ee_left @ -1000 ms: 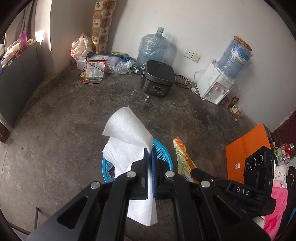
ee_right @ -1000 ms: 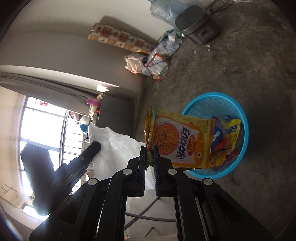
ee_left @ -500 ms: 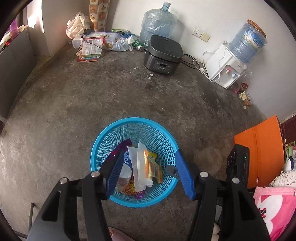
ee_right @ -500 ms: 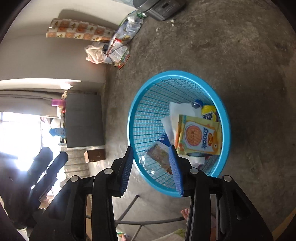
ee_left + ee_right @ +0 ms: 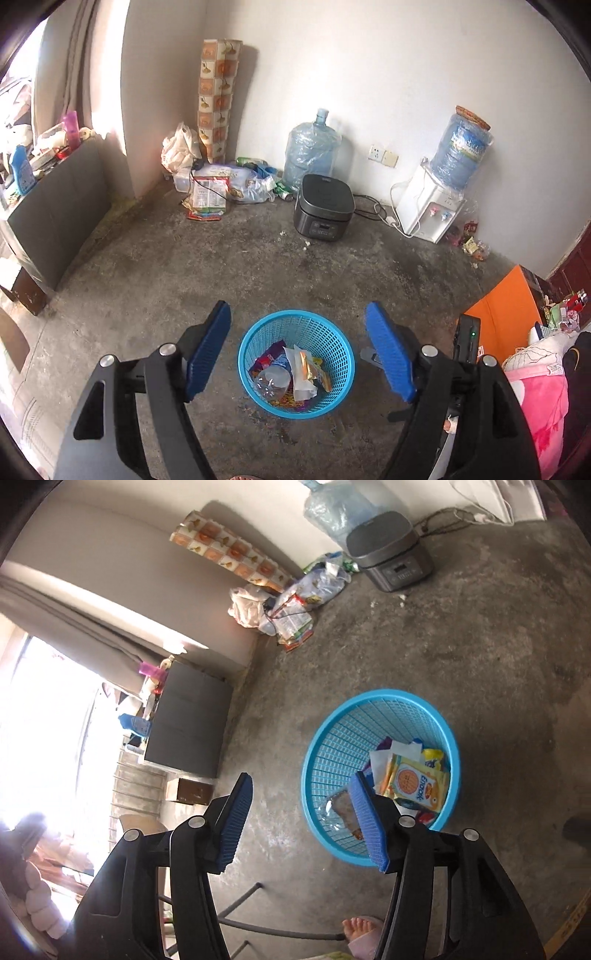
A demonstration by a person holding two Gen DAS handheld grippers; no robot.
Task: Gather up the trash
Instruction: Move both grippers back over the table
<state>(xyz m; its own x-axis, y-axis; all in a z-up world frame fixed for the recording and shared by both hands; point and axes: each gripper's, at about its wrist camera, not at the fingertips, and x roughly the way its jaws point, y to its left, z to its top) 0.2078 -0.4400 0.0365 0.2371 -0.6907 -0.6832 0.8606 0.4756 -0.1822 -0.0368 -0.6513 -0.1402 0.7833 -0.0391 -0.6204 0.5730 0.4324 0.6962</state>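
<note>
A blue mesh basket stands on the concrete floor, holding wrappers, a white tissue, a clear plastic bottle and a yellow snack packet. My left gripper hangs well above the basket, its jaws opening wide with nothing between them. My right gripper hovers beside the basket's left rim, jaws also opening and empty; its right finger overlaps the basket in the right wrist view.
A dark rice cooker, two water jugs and a white dispenser line the far wall. A pile of bags and wrappers fills the corner. A dark cabinet is left, an orange box right. A person's toes show below.
Both grippers opened: the left let go of the white tissue, the right of the yellow snack packet, and both pieces now lie in the basket. The left gripper then rose and pulled back.
</note>
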